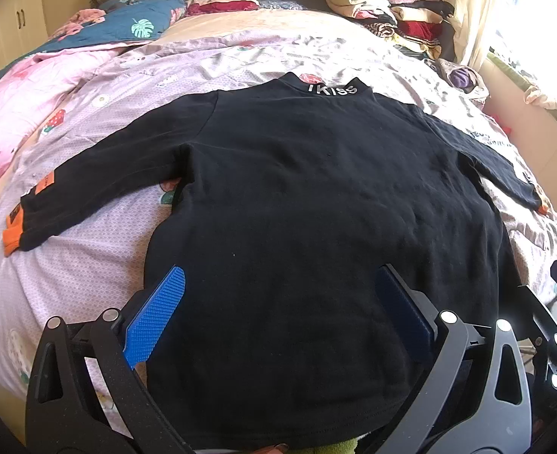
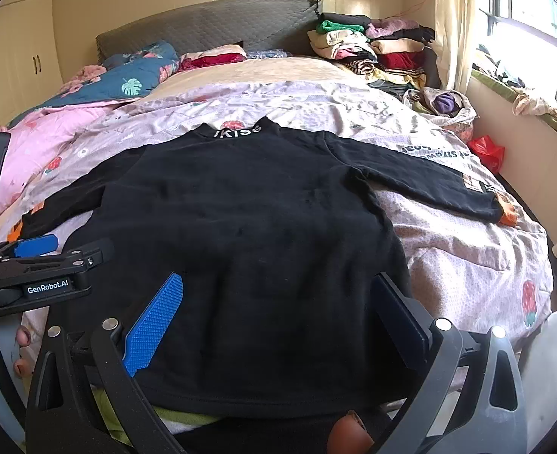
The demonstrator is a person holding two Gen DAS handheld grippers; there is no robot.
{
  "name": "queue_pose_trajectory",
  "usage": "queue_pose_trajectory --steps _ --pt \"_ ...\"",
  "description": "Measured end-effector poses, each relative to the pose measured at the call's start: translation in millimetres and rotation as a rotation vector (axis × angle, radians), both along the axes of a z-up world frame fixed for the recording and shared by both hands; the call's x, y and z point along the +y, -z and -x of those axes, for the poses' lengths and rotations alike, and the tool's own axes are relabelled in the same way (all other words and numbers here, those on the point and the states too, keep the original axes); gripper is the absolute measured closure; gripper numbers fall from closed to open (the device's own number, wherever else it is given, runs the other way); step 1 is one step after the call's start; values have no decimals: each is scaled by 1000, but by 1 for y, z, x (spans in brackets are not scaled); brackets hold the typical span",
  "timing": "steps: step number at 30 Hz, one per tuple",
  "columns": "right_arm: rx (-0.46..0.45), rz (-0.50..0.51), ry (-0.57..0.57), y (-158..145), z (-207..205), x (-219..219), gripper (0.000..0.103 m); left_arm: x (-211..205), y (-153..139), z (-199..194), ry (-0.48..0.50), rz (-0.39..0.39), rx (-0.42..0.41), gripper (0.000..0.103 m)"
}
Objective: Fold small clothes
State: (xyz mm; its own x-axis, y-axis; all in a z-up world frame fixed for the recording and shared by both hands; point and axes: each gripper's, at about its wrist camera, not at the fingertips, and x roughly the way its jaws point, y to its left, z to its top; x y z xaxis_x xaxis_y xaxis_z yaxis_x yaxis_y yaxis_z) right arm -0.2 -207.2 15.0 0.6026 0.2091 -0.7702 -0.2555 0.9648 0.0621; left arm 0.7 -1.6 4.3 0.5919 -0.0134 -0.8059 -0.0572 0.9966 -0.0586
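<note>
Right gripper [image 2: 274,314]: jaws spread wide, nothing clamped. Black long-sleeved top [image 2: 240,234] spread flat on bed cover [image 2: 448,257], hem lying between and below the fingers [image 2: 153,325], collar lettering far ahead of the tips. Left gripper [image 2: 36,249] just left of the left finger, at the hem's left corner; clamping state not discernible.
</note>
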Motion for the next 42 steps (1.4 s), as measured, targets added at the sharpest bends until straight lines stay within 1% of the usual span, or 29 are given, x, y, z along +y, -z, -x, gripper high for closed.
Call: queue_pose_trajectory --steps 24,32,42 --pt "4 0 -7 1 0 4 4 -1 3 -2 5 -1 5 8" --pt "9 -3 -6 1 -9 7 4 0 4 -4 9 1 7 8" --pt "-9 -16 4 -12 -33 4 4 5 -2 -33 2 14 -16 8"
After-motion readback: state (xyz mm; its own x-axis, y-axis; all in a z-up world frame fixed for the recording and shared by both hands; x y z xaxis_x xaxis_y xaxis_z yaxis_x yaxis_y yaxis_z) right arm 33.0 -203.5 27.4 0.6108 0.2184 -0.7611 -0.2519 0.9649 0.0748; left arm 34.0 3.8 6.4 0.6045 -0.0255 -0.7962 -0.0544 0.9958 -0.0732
